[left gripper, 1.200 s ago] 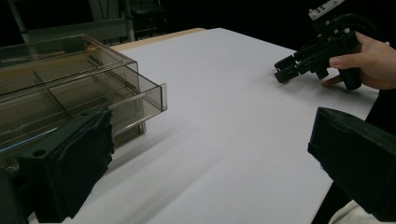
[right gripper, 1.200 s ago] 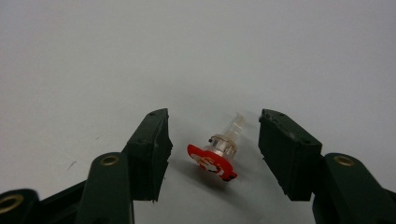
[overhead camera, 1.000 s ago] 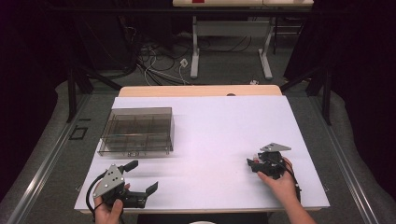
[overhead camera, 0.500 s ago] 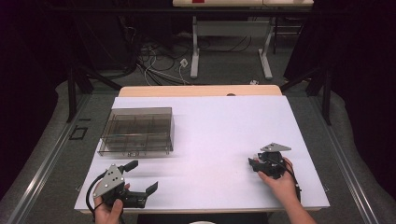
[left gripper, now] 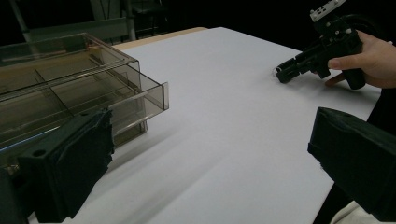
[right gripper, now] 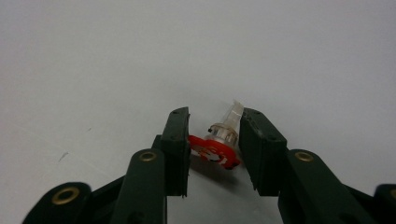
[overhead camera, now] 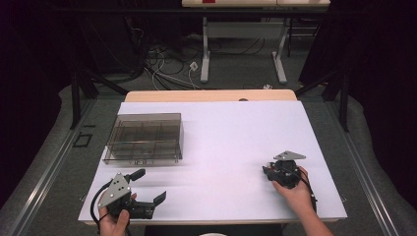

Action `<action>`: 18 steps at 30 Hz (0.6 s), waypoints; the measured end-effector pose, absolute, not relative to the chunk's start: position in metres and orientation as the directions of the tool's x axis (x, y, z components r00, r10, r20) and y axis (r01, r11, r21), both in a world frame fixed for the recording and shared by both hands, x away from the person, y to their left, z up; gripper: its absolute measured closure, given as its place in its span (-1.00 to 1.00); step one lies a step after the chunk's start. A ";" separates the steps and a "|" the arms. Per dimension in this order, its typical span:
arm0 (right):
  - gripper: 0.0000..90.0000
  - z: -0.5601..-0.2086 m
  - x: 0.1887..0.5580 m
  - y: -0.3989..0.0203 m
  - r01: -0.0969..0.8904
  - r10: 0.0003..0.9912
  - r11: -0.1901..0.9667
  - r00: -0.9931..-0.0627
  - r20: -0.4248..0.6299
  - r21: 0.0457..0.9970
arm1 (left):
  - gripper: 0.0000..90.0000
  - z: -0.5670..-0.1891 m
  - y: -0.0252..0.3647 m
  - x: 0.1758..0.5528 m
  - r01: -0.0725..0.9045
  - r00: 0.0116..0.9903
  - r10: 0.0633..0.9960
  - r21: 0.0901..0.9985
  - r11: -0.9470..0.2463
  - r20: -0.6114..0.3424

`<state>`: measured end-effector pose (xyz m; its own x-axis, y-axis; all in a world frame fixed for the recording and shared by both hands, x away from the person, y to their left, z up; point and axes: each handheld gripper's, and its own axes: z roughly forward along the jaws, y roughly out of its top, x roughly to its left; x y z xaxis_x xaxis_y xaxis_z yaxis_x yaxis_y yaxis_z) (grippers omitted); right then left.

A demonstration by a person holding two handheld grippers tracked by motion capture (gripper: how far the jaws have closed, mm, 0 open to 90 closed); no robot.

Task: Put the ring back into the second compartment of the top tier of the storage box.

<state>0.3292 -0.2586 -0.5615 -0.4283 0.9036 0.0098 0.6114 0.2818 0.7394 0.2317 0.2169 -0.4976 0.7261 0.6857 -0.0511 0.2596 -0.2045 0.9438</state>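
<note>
Item: small clear plastic piece with a red disc base (right gripper: 218, 147), lower centre of the right gripper view, lying on the white table (overhead camera: 236, 142).

Holder: right gripper (right gripper: 214, 140), seen at lower right of the high view; its jaws have just been closing and now pinch the piece, one pad on the red disc, the other on the clear body.

Handling (a judgement): light, hard, slick, likely brittle at the thin clear tab on top. Best taken across the stout clear barrel, not the tab.

Also present: left gripper (overhead camera: 147, 189), lower left, jaws wide, nothing held; smoky compartment box (overhead camera: 145, 137), upper left.
</note>
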 end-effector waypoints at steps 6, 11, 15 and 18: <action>0.47 -0.562 0.329 -0.258 0.614 0.904 0.272 -0.426 0.021 0.741 | -1.00 -0.498 0.217 0.232 0.259 0.726 0.685 0.944 -0.205 -0.051; 0.48 -0.562 0.329 -0.259 0.614 0.906 0.272 -0.422 0.016 0.741 | -1.00 -0.498 0.217 0.232 0.263 0.726 0.685 0.943 -0.202 -0.056; 0.49 -0.562 0.329 -0.259 0.613 0.906 0.271 -0.422 0.018 0.742 | -1.00 -0.498 0.217 0.232 0.259 0.726 0.685 0.944 -0.205 -0.051; 0.49 -0.562 0.329 -0.259 0.613 0.907 0.270 -0.422 0.018 0.742 | -1.00 -0.498 0.217 0.232 0.259 0.726 0.686 0.944 -0.204 -0.051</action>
<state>0.3290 -0.2585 -0.5615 -0.4216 0.9066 0.0181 0.6132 0.2703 0.7422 0.2317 0.2172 -0.4976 0.7260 0.6858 -0.0513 0.2590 -0.2036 0.9442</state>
